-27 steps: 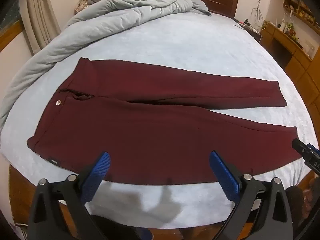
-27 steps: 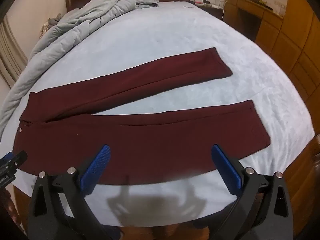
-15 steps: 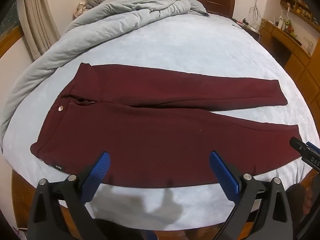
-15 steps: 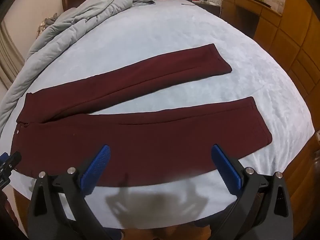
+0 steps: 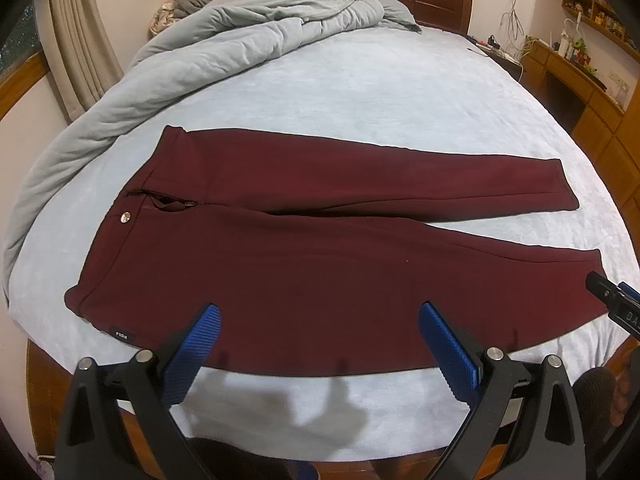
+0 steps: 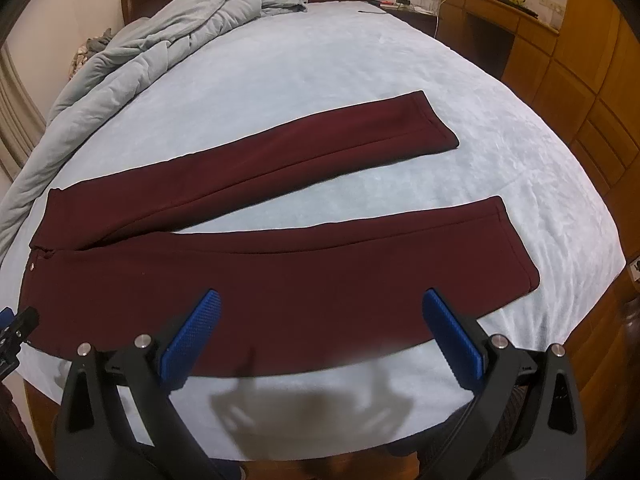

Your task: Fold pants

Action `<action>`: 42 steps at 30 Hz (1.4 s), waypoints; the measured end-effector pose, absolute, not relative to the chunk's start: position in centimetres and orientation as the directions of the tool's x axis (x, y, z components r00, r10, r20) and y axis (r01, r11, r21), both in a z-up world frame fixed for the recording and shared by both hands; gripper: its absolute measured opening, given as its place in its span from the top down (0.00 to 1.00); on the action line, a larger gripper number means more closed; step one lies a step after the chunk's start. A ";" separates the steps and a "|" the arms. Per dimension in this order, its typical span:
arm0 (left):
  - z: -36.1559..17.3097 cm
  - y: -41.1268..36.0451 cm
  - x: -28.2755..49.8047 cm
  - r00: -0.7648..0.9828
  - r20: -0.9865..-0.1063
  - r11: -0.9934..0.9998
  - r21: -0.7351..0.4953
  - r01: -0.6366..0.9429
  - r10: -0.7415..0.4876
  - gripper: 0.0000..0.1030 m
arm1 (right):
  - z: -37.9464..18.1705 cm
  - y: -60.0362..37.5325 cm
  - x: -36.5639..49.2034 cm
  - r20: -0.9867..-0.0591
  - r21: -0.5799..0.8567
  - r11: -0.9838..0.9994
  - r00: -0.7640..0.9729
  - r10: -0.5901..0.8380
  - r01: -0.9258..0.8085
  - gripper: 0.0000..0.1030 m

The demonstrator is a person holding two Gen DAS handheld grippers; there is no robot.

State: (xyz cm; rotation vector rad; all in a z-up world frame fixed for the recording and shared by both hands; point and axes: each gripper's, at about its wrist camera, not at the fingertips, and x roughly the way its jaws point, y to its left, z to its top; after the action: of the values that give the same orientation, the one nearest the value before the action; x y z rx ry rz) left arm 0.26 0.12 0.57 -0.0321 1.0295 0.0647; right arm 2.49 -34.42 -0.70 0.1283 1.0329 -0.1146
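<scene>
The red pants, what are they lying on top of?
The red pants lie flat on a pale blue bedsheet, which shows all around them. A rumpled grey quilt sits behind them, apart. What lies directly beneath the fabric is covered.

Both grippers rise and draw back a little from the near edge of the bed [image 5: 360, 92]. In the left wrist view the pants [image 5: 320, 280] sit lower and the waistband shifts right; in the right wrist view the hems [image 6: 516, 240] slide slightly lower.
</scene>
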 end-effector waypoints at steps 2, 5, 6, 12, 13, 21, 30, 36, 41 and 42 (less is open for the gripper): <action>0.6 0.3 0.2 0.514 -0.857 0.998 0.003 -0.068 0.038 0.04 | -0.7 -34.3 2.5 -0.862 0.049 0.987 0.505 -0.036 0.154 0.03; 0.6 0.4 0.2 0.515 -0.856 0.998 0.004 -0.068 0.039 0.04 | -0.8 -34.2 2.4 -0.863 0.053 0.987 0.505 -0.032 0.154 0.03; 0.5 0.4 0.2 0.514 -0.857 0.998 0.005 -0.069 0.040 0.04 | -0.8 -34.0 2.4 -0.863 0.054 0.987 0.504 -0.032 0.154 0.03; 0.5 0.4 0.2 0.513 -0.857 0.997 0.006 -0.071 0.042 0.04 | -0.8 -33.9 2.5 -0.863 0.051 0.986 0.503 -0.035 0.157 0.03; 0.4 0.4 0.3 0.513 -0.857 0.997 0.006 -0.071 0.042 0.04 | -0.8 -33.7 2.4 -0.863 0.051 0.986 0.504 -0.036 0.158 0.03; 0.3 0.6 0.3 0.511 -0.858 0.998 0.011 -0.070 0.046 0.04 | -1.0 -33.5 2.5 -0.864 0.046 0.987 0.502 -0.039 0.155 0.03; 0.2 0.6 0.4 0.509 -0.859 0.997 0.017 -0.070 0.050 0.04 | -1.1 -33.5 2.5 -0.864 0.047 0.987 0.502 -0.037 0.152 0.03; 0.2 0.7 0.4 0.510 -0.858 0.997 0.016 -0.070 0.050 0.04 | -1.2 -33.5 2.5 -0.866 0.050 0.987 0.499 -0.034 0.153 0.03; 0.2 0.7 0.3 0.511 -0.858 0.997 0.018 -0.070 0.052 0.04 | -1.2 -33.7 2.5 -0.864 0.049 0.987 0.502 -0.035 0.154 0.03; 0.2 0.8 0.3 0.511 -0.858 0.997 0.017 -0.070 0.051 0.04 | -1.2 -33.7 2.5 -0.864 0.051 0.986 0.503 -0.035 0.156 0.03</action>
State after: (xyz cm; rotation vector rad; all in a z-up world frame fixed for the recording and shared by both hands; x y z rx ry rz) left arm 0.33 0.84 0.17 -0.0209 1.0322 0.0728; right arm 2.53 -33.67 -1.18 0.1278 1.0381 -0.1158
